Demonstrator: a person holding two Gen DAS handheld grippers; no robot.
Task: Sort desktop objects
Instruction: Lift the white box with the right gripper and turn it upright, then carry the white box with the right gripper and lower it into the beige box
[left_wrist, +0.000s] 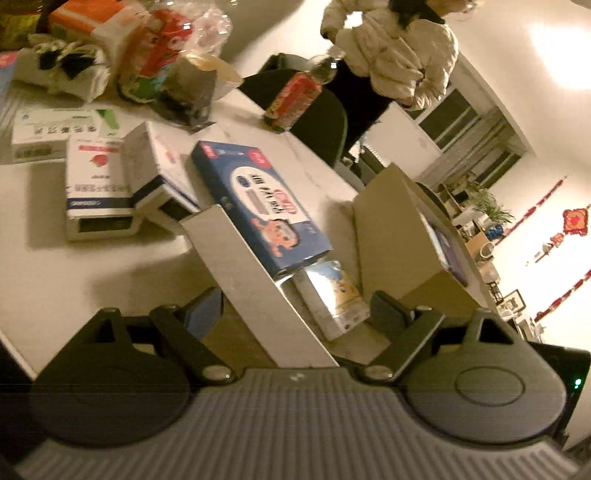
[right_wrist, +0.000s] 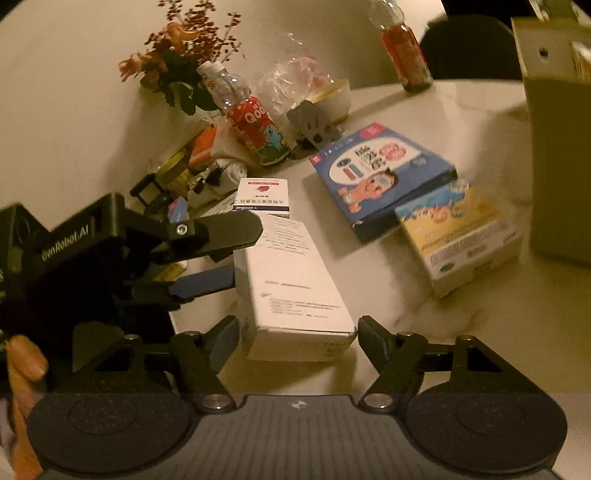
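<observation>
A white box (right_wrist: 291, 284) lies on the desk (right_wrist: 461, 107) at lower centre of the right wrist view, between the spread fingers of the right hand-held gripper (right_wrist: 299, 343), untouched. The left hand-held gripper (right_wrist: 236, 254), also spread, straddles its left side. Right of it, a blue box (right_wrist: 384, 173) leans on a yellow box (right_wrist: 461, 236).

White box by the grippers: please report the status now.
Both grippers, left and right, open. White box between right fingers, not clamped; left fingers at its far side. Blue box and yellow box beside it.
</observation>
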